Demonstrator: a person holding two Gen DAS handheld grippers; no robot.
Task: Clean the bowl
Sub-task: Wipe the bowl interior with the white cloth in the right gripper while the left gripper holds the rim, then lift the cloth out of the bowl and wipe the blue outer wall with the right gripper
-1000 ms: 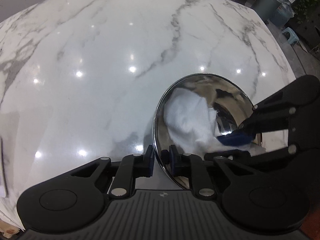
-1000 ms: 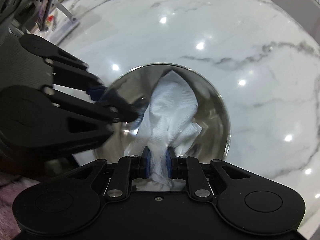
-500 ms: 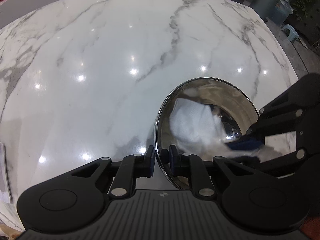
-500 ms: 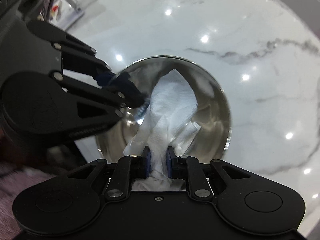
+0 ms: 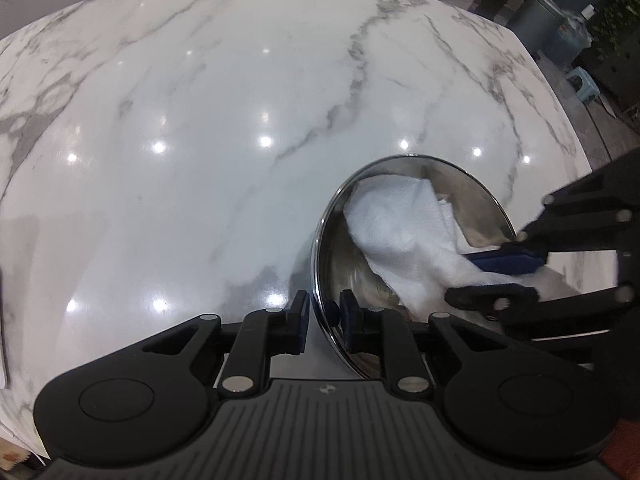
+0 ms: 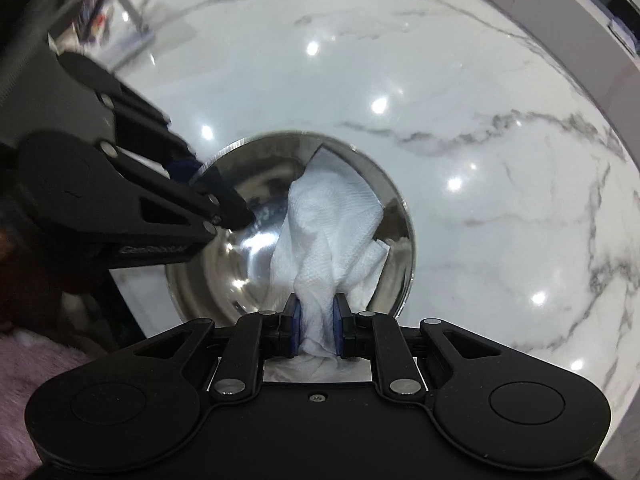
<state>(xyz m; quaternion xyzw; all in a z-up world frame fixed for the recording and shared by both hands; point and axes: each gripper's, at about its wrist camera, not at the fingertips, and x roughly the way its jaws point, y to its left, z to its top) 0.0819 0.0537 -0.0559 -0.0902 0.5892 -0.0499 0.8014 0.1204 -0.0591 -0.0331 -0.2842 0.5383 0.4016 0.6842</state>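
The right gripper [image 6: 316, 326] has its blue pads clamped on a bunched neck of white paper towel [image 6: 332, 216], which fans out from the pinch and drapes down into the bowl [image 6: 384, 184]. The left gripper [image 5: 324, 320] straddles the near rim of that bowl, one blue pad outside the wall and one inside; its jaws are opening, and gaps show between the pads and the thin rim that stands between them.

The only writing in sight is raised lettering along the side of the left gripper's black body, seen from the right wrist camera, and it is too blurred to read. A small embossed mark sits on the ribbed grey housing at the bottom of the left wrist view, also unreadable.

The bowl is round, polished steel, with a thin rolled rim and a mirror-bright inside that throws back smeared reflections of lamps and of the black gripper arms. It stands on the table [image 5: 200, 160], just beside its near edge in both views. The towel is soft, embossed with a fine quilted pattern, creased and folded, and it lies against the inner wall and reaches up to the far rim.

The table top is glossy white marble with grey veins and bright spots of reflected light. Beyond its far corner in the left wrist view stand a grey bin [image 5: 534, 12], a small blue stool [image 5: 585, 82] and leafy plants [image 5: 624, 4]. Pink fuzzy fabric [image 6: 36, 356] shows at the lower left of the right wrist view.
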